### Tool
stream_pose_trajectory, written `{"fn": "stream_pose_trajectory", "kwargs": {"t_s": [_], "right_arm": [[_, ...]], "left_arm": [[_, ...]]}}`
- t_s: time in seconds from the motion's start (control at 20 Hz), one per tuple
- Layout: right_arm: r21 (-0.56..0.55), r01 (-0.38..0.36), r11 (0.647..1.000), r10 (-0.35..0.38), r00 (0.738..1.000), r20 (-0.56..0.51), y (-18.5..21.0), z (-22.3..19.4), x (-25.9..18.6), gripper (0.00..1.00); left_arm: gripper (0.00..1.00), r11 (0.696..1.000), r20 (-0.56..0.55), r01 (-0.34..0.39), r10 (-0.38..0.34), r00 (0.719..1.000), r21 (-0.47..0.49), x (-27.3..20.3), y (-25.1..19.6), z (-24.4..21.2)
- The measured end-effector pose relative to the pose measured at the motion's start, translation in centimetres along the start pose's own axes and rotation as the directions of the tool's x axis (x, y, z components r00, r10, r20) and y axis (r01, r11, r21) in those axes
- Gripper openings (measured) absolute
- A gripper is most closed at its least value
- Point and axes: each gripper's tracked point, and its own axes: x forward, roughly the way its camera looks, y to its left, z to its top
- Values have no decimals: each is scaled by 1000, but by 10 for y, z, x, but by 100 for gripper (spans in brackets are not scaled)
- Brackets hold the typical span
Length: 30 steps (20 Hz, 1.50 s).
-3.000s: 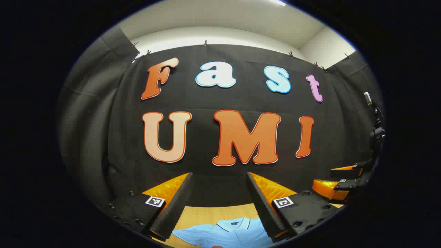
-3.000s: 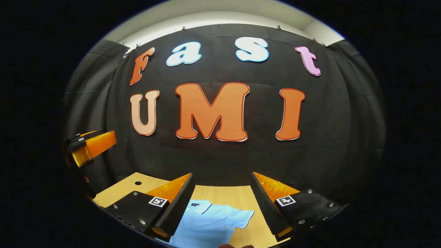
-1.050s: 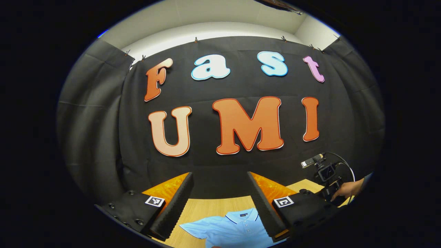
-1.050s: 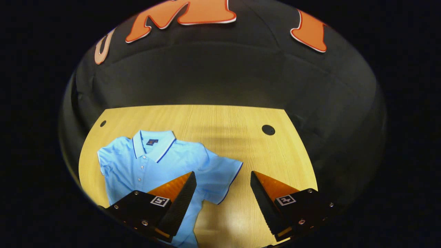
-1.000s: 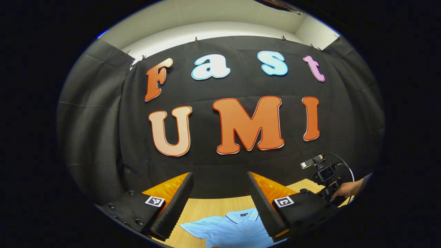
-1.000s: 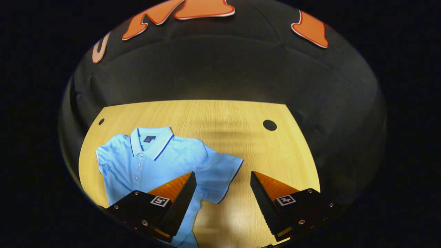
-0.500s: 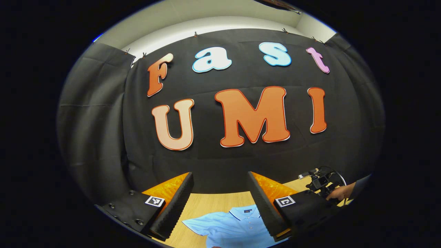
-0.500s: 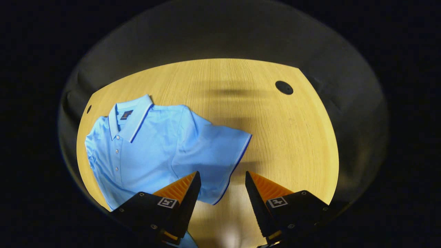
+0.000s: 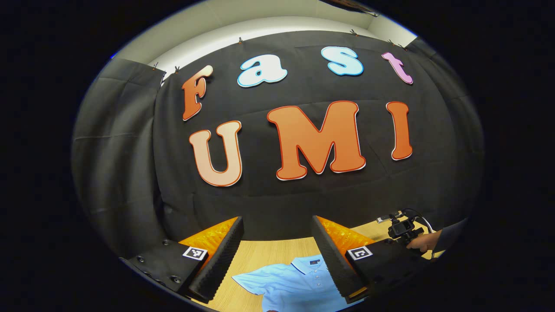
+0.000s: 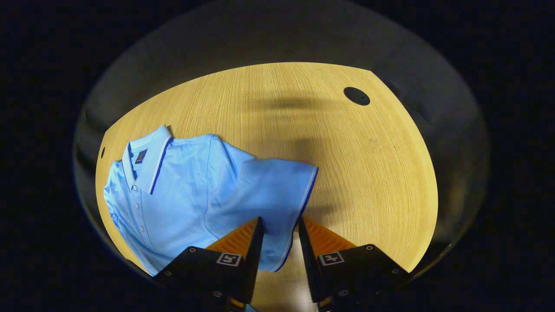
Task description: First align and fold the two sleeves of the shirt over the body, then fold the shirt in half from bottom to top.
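Desk (image 10: pixel 373 173) of pale wood carries everything, and the light blue polo shirt (image 10: pixel 182 195) lies flat on it toward its left edge in the right gripper view, collar pointing at the far left corner and buttons up. Its right sleeve (image 10: pixel 277 190) is spread outward over bare wood, unfolded, so the task looks to be at its very first step: taking this sleeve to fold it over the body.

In that view the right gripper (image 10: pixel 278 225) is tipped steeply down over the sleeve's hem, its two fingers drawn in to a narrow gap that straddles the dark-trimmed edge. Whether they already pinch the cloth I cannot tell; a slit is visible between them. My judgement is that the next move calls for a firm pinch on the hem edge, then a lift and a sweep inward across the chest, keeping the hem parallel to the shirt's side.

In the left gripper view the left gripper (image 9: pixel 277 234) is held up and level, aimed at the booth wall, fingers released wide and holding nothing; the shirt's collar shows below, between them. At the right of that view a hand (image 9: pixel 419 245) grips the handle of the right gripper low over the desk.

A round cable hole (image 10: pixel 356 95) sits near the desk's far right corner.
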Motion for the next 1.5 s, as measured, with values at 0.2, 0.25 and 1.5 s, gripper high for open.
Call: {"fn": "stream_pose_trajectory", "kwargs": {"t_s": [0.2, 0.25, 1.5], "right_arm": [[28, -15, 1000, 14, 1000, 9, 7, 4, 0, 13], [33, -47, 998, 47, 999, 9, 14, 4, -1, 10], [-2, -410, 912, 401, 892, 209, 185, 40, -112, 19]], "left_arm": [[100, 1000, -4, -1, 1, 1000, -5, 0, -1, -1], [100, 1000, -1, 4, -4, 1000, -3, -1, -2, 0], [100, 971, -139, 101, -133, 981, -219, 38, 83, -100]]}}
